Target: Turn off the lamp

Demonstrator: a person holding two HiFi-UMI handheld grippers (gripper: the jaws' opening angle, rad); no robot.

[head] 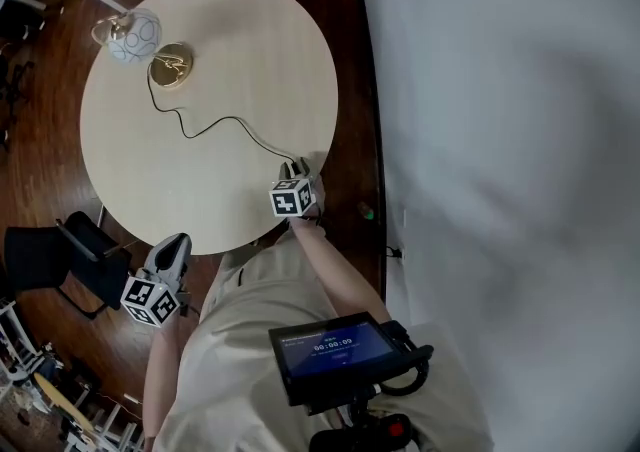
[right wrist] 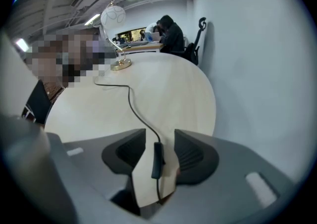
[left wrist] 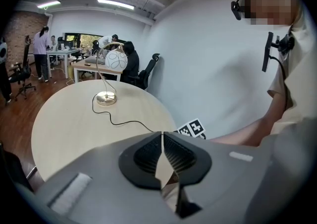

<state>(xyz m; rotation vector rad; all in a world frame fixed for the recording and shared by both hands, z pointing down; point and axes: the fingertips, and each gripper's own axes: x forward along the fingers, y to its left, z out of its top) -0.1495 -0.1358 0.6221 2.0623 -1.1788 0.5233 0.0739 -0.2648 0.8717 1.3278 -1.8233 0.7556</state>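
The lamp has a white globe shade (head: 133,37) on a brass base (head: 171,65) and stands at the far left of the round wooden table (head: 250,40). Its black cord (head: 215,123) snakes across to the near edge. My right gripper (head: 293,168) hovers there, open. In the right gripper view the cord's inline switch (right wrist: 157,158) lies on the table between the spread fingers (right wrist: 124,156), untouched. My left gripper (head: 178,240) hangs off the table's near-left edge, shut on nothing. In the left gripper view its pads (left wrist: 148,151) meet, with the lamp shade (left wrist: 116,60) far ahead.
A white wall (head: 500,90) runs close along the table's right side. A black chair (head: 60,255) stands at the near left on the wooden floor. People sit and stand at desks (left wrist: 64,52) beyond the table. A tablet (head: 335,350) hangs on the person's chest.
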